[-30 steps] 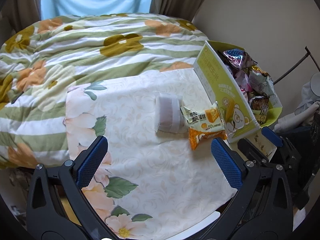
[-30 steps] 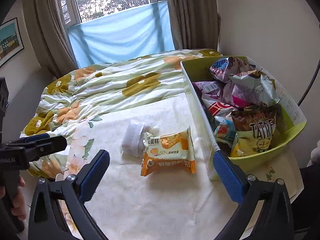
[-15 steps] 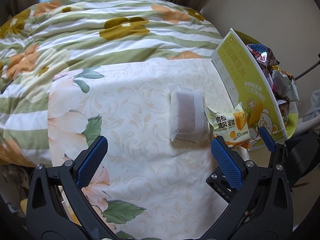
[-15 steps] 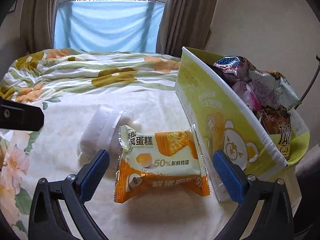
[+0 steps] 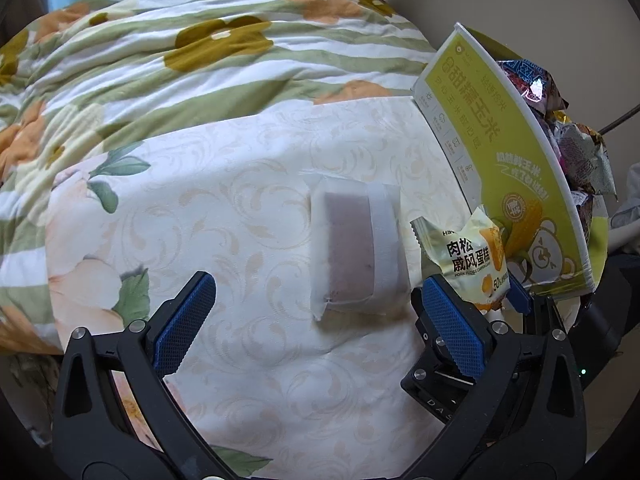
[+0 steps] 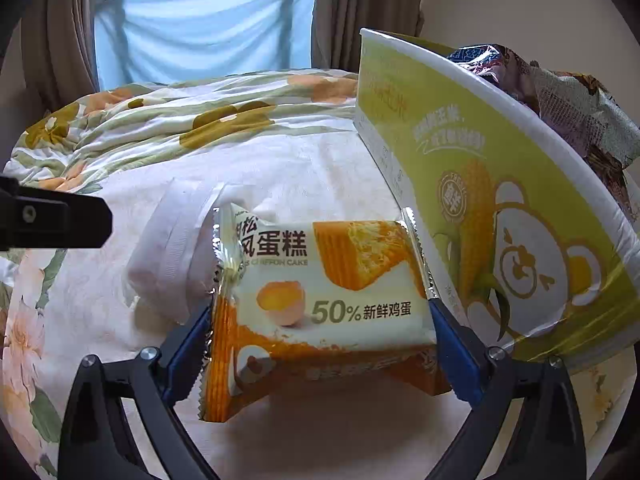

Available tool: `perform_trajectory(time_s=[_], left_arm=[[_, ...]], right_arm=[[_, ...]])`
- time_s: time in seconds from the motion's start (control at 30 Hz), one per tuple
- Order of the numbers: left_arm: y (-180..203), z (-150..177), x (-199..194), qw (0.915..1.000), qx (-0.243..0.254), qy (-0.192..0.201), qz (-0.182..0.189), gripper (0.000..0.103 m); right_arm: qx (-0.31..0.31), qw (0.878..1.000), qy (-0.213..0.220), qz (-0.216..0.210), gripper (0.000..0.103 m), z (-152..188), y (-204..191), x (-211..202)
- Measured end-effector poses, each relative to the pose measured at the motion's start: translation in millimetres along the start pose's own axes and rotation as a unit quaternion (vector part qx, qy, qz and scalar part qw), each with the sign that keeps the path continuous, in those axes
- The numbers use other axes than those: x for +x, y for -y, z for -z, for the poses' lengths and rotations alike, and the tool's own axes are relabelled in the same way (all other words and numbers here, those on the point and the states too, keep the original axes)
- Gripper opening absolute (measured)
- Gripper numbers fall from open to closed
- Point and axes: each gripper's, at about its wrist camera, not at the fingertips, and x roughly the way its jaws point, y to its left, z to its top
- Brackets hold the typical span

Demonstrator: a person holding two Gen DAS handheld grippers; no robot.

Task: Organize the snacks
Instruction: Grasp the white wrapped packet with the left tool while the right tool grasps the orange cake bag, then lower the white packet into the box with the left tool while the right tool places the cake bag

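An orange and white chiffon cake packet [image 6: 320,304] lies on the cream floral cloth [image 6: 280,168], beside the yellow-green snack box [image 6: 500,184]. My right gripper [image 6: 320,340] has it between its jaws, which are closing; both blue pads touch the packet's side edges, and the packet looks slightly buckled. Left of it lies a cake in a white translucent wrapper [image 5: 356,248]. My left gripper [image 5: 318,320] hangs open just short of that cake, nothing between its fingers. The chiffon cake packet [image 5: 468,256] also shows at its right fingertip.
The snack box [image 5: 500,152] stands at the right, full of several foil packets [image 5: 528,80]. A green striped floral quilt [image 5: 200,60] covers the bed behind the cloth. Curtains and a blue-covered window [image 6: 200,28] are at the back. The left gripper's black body [image 6: 56,220] juts in from the left.
Both grippers have sunk toward the cloth. The right jaws have narrowed around the chiffon cake packet. The left gripper has closed in on the white-wrapped cake and stays open.
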Motion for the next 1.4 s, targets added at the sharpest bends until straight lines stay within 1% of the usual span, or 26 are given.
perform_trajectory(time_s=[0.07, 0.13, 0.3, 0.47, 0.53, 0.57, 0.6, 0.63, 0.67, 0.7, 0.8, 1.0, 1.27, 1.4], left_arm=[[8, -3, 10, 0.9999, 0.011, -0.007, -0.002, 0.102], [16, -6, 20, 0.9996, 0.023, -0.014, -0.004, 0.102], [31, -13, 43, 0.9983, 0.05, -0.029, -0.013, 0.102], [39, -17, 62, 0.996, 0.072, -0.041, -0.033, 0.101], [40, -17, 66, 0.9954, 0.076, -0.045, -0.037, 0.092], [41, -17, 66, 0.9947, 0.082, -0.041, -0.046, 0.089], [43, -17, 66, 0.994, 0.089, -0.038, -0.052, 0.08], [45, -17, 66, 0.9933, 0.096, -0.036, -0.054, 0.077], [46, -17, 65, 0.9932, 0.099, -0.036, -0.051, 0.075], [47, -16, 64, 0.9932, 0.101, -0.035, -0.047, 0.069], [49, -14, 63, 0.9923, 0.108, -0.033, -0.05, 0.065], [35, -7, 54, 0.994, 0.089, -0.034, -0.055, 0.064], [7, 11, 35, 0.9972, 0.044, -0.033, -0.049, 0.063], [0, 18, 18, 0.9985, 0.028, -0.022, -0.042, 0.063]], right_arm=[[0.007, 1.0, -0.005, 0.008, 0.085, 1, 2, 0], [0.024, 1.0, -0.006, 0.006, 0.081, 3, 8, -1], [0.048, 0.999, -0.004, -0.005, 0.079, 6, 16, -7], [0.043, 0.999, -0.004, -0.007, 0.078, 7, 16, -8], [0.042, 0.999, -0.003, -0.009, 0.078, 8, 16, -9], [0.04, 0.999, -0.003, -0.009, 0.078, 9, 17, -9], [0.039, 0.999, -0.003, -0.009, 0.078, 8, 16, -9], [0.038, 0.999, -0.003, -0.01, 0.078, 8, 16, -9], [0.038, 0.999, -0.003, -0.01, 0.078, 8, 16, -8], [0.038, 0.999, -0.004, -0.011, 0.078, 8, 17, -9], [0.036, 0.999, -0.004, -0.012, 0.078, 8, 16, -8], [0.033, 0.999, -0.006, -0.016, 0.078, 7, 17, -8], [0.033, 0.999, -0.005, -0.018, 0.078, 7, 17, -11], [0.026, 0.999, 0.002, -0.021, 0.077, 6, 15, -18]])
